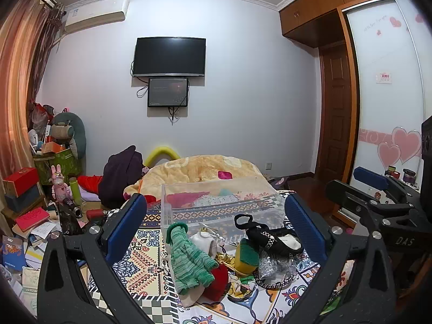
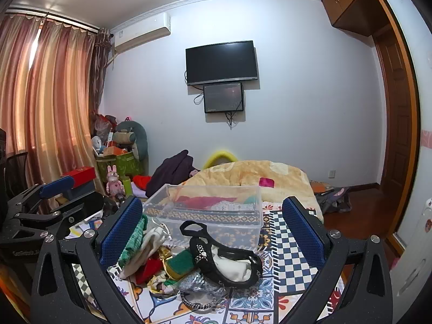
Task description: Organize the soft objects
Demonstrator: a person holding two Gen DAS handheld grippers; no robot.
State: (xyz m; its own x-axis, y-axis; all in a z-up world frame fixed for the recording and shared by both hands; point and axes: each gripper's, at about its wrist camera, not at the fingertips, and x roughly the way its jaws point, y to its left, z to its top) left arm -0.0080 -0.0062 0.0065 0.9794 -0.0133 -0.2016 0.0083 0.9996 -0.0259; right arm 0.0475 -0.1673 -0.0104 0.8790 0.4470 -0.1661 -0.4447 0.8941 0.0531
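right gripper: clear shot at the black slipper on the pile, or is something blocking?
Probably yes. The black slipper lies on top of the pile, nothing over it, and sits between the open fingers of the right gripper. The clear box stands behind it, out of the way.

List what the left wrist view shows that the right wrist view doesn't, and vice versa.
Left wrist only: the white sliding door with pink hearts, a red notebook on the floor pile, and the right gripper at the edge.

Right wrist only: the full curtain and the left gripper at its edge.

Both: the clear bin, green glove, black shoe, TV, yellow blanket. Both grippers are open and empty.
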